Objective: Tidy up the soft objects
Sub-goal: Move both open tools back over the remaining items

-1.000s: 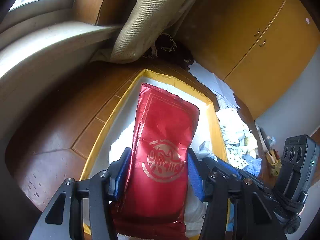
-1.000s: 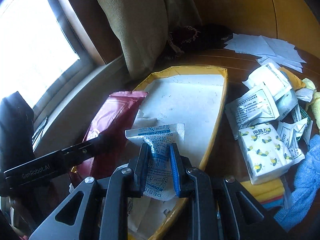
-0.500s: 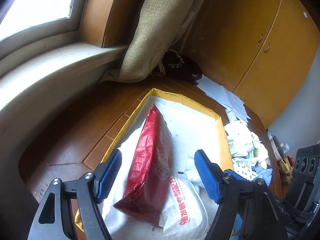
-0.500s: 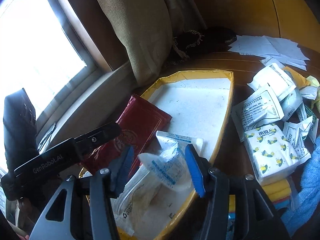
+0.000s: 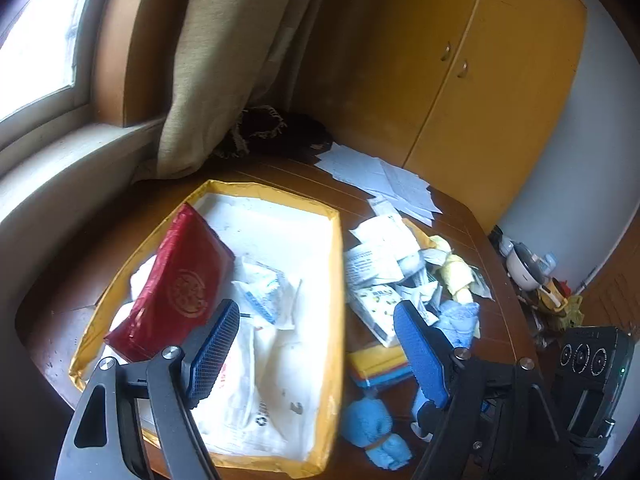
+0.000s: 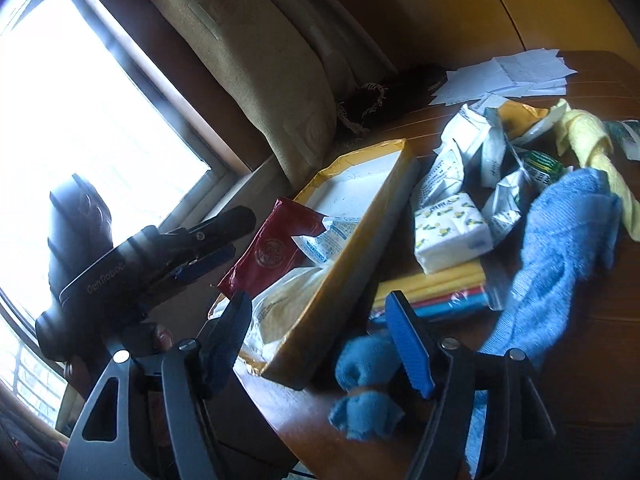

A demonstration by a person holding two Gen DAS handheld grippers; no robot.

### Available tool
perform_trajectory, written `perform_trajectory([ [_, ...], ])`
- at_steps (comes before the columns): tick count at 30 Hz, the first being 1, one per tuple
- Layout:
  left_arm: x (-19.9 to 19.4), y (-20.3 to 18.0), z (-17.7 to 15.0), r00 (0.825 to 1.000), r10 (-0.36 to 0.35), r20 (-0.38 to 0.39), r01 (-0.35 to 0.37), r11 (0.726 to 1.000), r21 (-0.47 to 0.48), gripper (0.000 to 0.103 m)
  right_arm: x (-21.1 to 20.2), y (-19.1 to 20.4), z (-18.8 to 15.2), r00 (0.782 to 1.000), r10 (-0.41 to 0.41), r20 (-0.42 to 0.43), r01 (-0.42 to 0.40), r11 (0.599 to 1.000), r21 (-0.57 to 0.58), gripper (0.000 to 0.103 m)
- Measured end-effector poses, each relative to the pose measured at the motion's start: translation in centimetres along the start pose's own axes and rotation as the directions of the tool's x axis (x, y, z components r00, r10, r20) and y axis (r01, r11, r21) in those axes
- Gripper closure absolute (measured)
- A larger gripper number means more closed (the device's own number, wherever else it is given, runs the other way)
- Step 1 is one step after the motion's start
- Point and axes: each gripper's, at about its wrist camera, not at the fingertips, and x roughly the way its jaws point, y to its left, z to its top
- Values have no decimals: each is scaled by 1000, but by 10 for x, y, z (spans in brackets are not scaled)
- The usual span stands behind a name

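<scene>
Wooden table (image 5: 472, 232) by window (image 5: 36, 40), tray (image 5: 338, 264) at 9 o'clock, left gripper (image 5: 316, 344) and right gripper (image 6: 320, 332) spread empty after just opening

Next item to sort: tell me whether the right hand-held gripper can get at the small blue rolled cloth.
Probably yes. The right hand-held gripper is open and empty, and the blue rolled cloth lies on bare table just beyond its fingertips, outside the tray, nothing covering it.

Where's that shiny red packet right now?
The red packet lies in the yellow-rimmed tray, against its left wall in the left wrist view, beside a white-and-blue sachet.
</scene>
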Motion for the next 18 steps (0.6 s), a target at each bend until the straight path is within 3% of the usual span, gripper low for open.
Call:
perform_trajectory([
  [12,18,-47,-20,994,-23,-103,28,999,44,20,-44,-30,-19,994,-104,17,103,992,67,27],
  [18,21,-54,-25,993,-18,-121,26,997,69,20,-47,-46,-23,996,-93,-1,93,989,118,27],
])
